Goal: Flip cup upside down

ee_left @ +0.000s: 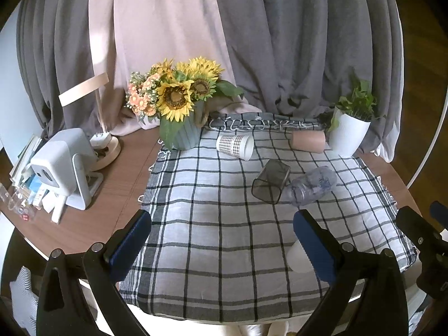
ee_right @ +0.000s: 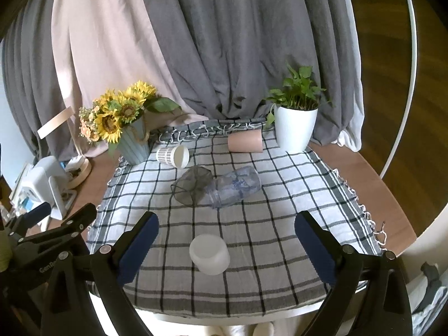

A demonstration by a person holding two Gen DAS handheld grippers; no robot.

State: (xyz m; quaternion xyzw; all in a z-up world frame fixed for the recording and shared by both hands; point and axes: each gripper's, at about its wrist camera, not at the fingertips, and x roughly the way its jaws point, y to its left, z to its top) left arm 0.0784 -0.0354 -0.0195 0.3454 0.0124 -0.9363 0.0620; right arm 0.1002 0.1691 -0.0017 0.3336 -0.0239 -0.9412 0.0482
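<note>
I see the white cup (ee_right: 209, 253) standing upside down on the checked cloth (ee_right: 266, 218), with bare cloth on all 4 sides of it. My right gripper (ee_right: 225, 238) is spread wide either side of it, touching nothing. Beyond the cup, 2 things lie touching and block the straight path: a dark glass (ee_right: 191, 186) and a clear bottle (ee_right: 233, 186). Farther beyond the cup lie a patterned cup (ee_right: 172, 155) and a pink cup (ee_right: 245, 142), with clear cloth between them.

White cup (ee_right: 209, 253) on black-and-white checked cloth (ee_right: 252, 224); yellow sunflowers (ee_right: 117, 114); pink cup (ee_right: 245, 143).
</note>
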